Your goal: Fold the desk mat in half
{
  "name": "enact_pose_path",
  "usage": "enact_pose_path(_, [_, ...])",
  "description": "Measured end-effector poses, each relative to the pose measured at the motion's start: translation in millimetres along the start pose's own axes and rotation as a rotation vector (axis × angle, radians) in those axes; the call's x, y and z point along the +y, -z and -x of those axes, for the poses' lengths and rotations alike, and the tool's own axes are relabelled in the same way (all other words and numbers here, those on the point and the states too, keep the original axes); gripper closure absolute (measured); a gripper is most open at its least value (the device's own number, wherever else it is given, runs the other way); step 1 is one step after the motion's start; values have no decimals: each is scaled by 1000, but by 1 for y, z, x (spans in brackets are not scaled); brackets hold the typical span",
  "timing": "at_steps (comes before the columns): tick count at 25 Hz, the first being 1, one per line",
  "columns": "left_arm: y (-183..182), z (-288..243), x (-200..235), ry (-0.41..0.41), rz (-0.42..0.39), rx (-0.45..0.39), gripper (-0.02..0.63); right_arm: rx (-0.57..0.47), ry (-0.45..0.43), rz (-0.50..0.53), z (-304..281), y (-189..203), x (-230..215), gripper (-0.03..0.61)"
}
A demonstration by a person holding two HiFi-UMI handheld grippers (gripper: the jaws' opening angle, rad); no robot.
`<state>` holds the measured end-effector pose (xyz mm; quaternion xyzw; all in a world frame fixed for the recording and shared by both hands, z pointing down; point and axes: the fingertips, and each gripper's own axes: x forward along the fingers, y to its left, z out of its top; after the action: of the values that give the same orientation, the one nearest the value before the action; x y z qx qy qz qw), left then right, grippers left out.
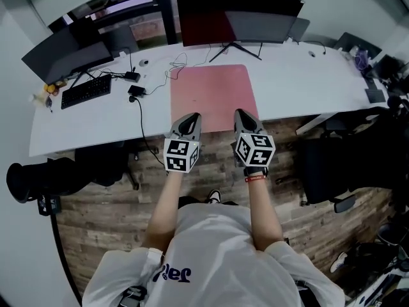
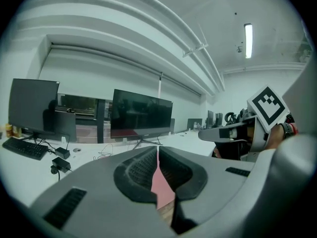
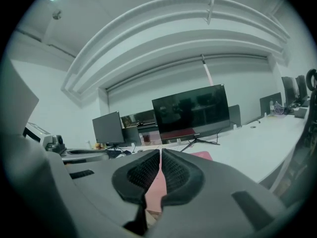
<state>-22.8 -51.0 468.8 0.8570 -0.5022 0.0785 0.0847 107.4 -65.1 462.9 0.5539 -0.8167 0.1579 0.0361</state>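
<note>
Pink and smooth, the round-cornered desk mat (image 1: 214, 94) lay flat on the white desk (image 1: 96, 117), its near edge right at the ribbed dark fingers (image 2: 138, 170). Both the left gripper (image 1: 193, 117) and the right gripper (image 1: 240, 114) had them pressed together, empty.

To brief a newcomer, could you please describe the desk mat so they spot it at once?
On the long white desk, look before the large central monitor. The desk mat lies flat, reaching the near edge: the only pink thing among black cables and a keyboard.
</note>
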Motion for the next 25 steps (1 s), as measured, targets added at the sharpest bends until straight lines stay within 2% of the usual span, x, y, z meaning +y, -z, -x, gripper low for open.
enact_pose_path(5, [22, -12, -4, -35, 40, 37, 565, 31, -41, -8, -10, 16, -14, 546])
enact_pose_path(13, [70, -21, 2, -70, 119, 117, 544, 108, -54, -35, -23, 50, -29, 525])
enact_pose_path(21, [110, -33, 6, -69, 190, 184, 512, 174, -40, -89, -39, 94, -46, 512])
enact_pose_path(25, [130, -42, 9, -55, 266, 213, 497, 217, -46, -133, -49, 114, -48, 495])
